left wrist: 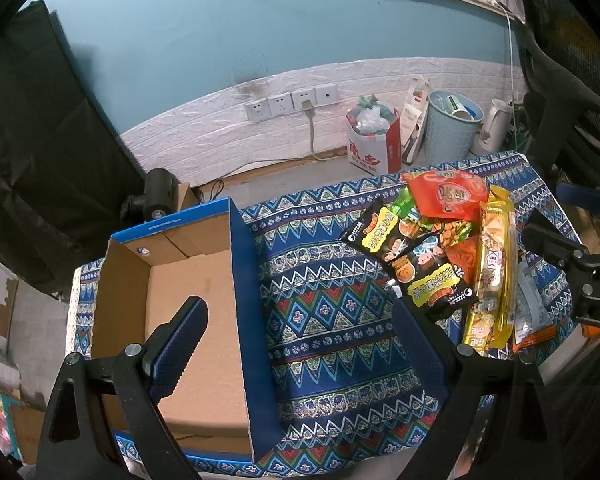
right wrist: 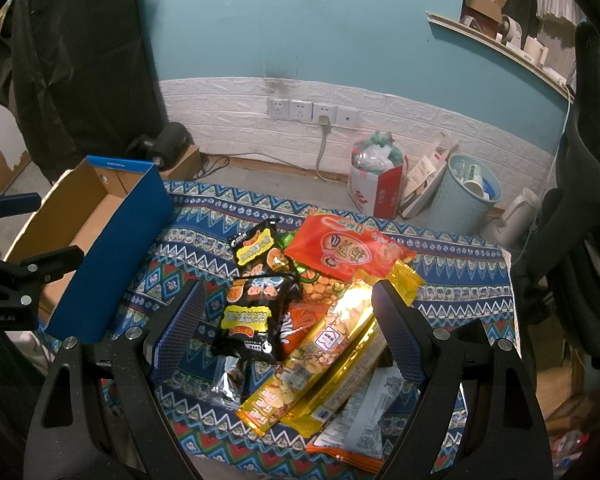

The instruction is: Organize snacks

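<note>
A pile of snack packets lies on the patterned cloth: two black packets (left wrist: 440, 280) (right wrist: 252, 320), a red bag (left wrist: 448, 194) (right wrist: 344, 254), a long yellow packet (left wrist: 494, 272) (right wrist: 320, 356), a green packet (left wrist: 452, 230) and a white-orange packet (right wrist: 360, 428). An open blue cardboard box (left wrist: 196, 320) (right wrist: 112, 256) stands to the left, empty. My left gripper (left wrist: 300, 320) is open above the box's right wall. My right gripper (right wrist: 288, 312) is open just over the pile, around the nearer black packet and the yellow one. Neither holds anything.
The table's cloth (left wrist: 324, 320) ends at a far edge before a white brick wall with sockets (left wrist: 292, 102). On the floor beyond stand a red-white bag (left wrist: 374, 140), a blue bin (left wrist: 452, 126) and a white kettle (left wrist: 494, 124). A black chair (right wrist: 580, 200) is at right.
</note>
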`<state>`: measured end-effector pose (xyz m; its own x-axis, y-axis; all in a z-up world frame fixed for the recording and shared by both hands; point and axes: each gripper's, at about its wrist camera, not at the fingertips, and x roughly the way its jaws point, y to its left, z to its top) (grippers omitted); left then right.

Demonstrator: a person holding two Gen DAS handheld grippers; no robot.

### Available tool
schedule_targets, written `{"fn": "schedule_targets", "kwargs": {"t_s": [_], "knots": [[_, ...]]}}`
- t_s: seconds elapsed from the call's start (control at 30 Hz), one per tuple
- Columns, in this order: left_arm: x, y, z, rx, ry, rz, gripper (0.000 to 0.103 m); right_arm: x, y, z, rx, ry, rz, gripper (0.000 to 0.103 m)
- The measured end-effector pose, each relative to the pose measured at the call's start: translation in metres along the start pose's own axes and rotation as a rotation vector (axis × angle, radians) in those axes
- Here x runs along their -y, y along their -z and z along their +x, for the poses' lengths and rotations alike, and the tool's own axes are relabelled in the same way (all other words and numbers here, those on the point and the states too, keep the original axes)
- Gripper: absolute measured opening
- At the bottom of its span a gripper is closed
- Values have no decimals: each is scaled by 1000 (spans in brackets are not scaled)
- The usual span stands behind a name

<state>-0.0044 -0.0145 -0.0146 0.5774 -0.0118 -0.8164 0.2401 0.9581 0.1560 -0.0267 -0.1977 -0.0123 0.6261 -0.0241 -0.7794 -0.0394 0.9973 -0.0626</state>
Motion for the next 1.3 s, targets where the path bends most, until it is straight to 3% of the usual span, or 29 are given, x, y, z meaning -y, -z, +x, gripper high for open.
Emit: {"fn": "schedule_targets", "kwargs": {"t_s": [0.3, 0.6, 0.83, 1.1, 1.3], "knots": [[9, -3, 13, -32, 1, 16, 94, 8, 3, 3, -26, 30, -2, 83], [32, -4, 50, -125, 45, 31, 94, 50, 21, 29, -139, 117, 76, 83], [62, 9, 77, -195, 64, 99, 94, 87, 52, 49, -260, 169, 162, 83], [75, 22, 112, -293, 66, 113, 94, 112, 88, 86, -404, 155, 243, 83], [76, 21, 129, -323, 64, 94, 94, 111, 106, 100, -480, 114, 248, 83]]}}
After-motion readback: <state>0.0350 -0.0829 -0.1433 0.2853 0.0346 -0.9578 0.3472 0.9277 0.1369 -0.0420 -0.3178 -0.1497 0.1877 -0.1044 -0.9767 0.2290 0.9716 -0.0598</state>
